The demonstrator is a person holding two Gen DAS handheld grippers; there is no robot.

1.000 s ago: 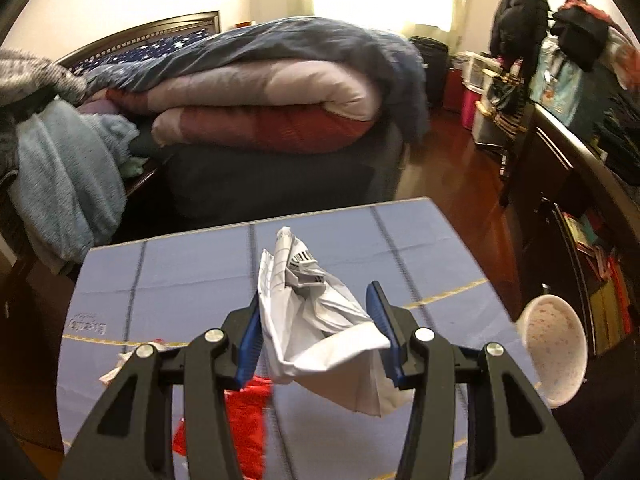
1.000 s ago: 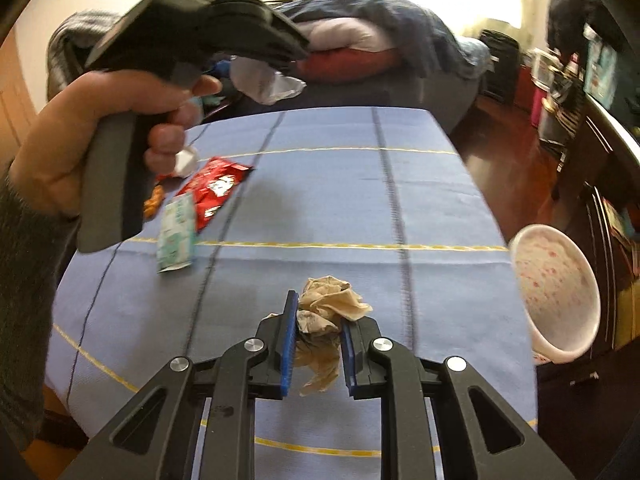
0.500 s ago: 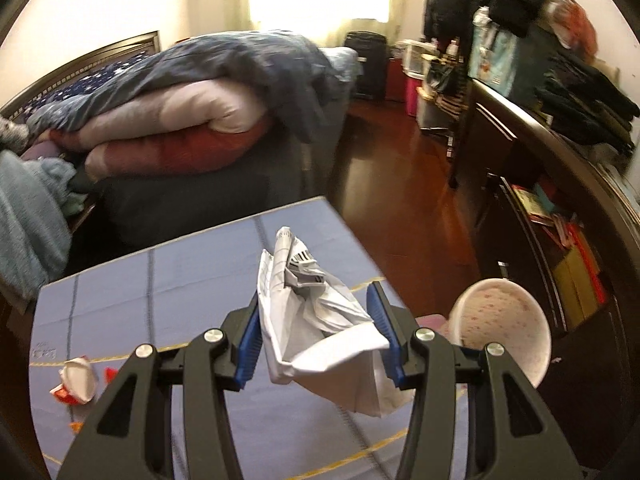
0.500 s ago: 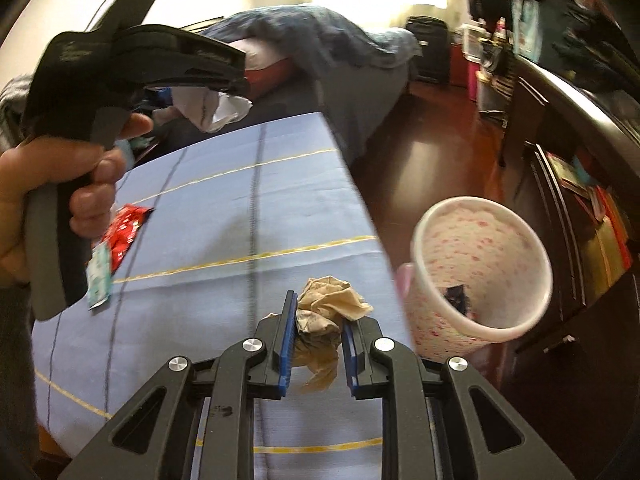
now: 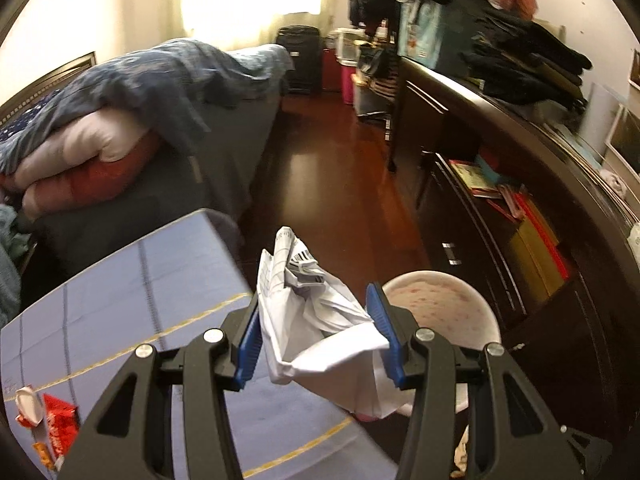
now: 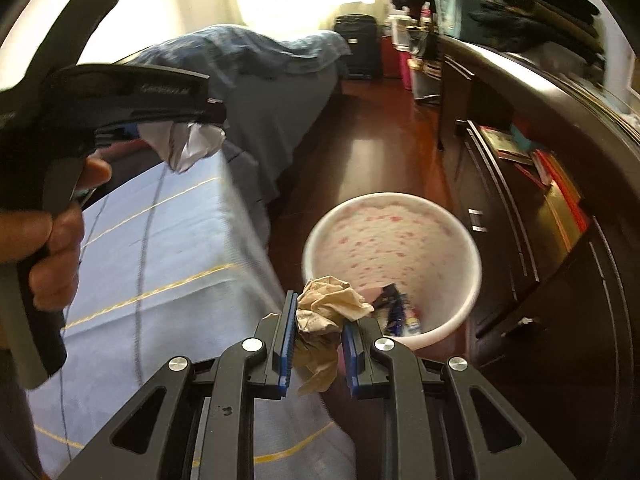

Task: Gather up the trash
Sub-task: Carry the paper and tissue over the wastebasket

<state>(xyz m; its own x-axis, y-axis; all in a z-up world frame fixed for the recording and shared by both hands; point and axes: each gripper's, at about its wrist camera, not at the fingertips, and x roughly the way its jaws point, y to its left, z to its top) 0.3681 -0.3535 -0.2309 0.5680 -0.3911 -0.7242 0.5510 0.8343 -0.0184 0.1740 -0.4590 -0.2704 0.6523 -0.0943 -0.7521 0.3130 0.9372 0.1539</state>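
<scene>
Trash is clamped in both your tongs, white paper [image 5: 320,320] left, brown wad [image 6: 324,312] right, held near the bin [image 6: 440,320] for dropping.

Two hand-held grippers angle downward side by side. The left gripper [image 5: 316,334] clamps crumpled white paper [image 5: 312,320]; a hand [image 6: 52,240] grips its handle. The right gripper [image 6: 318,334] pinches a brown paper wad [image 6: 324,312].

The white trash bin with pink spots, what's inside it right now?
In the trash bin, a few dark blue and white wrappers lie at the bottom. The brown paper wad and right gripper cover the near part.
</scene>
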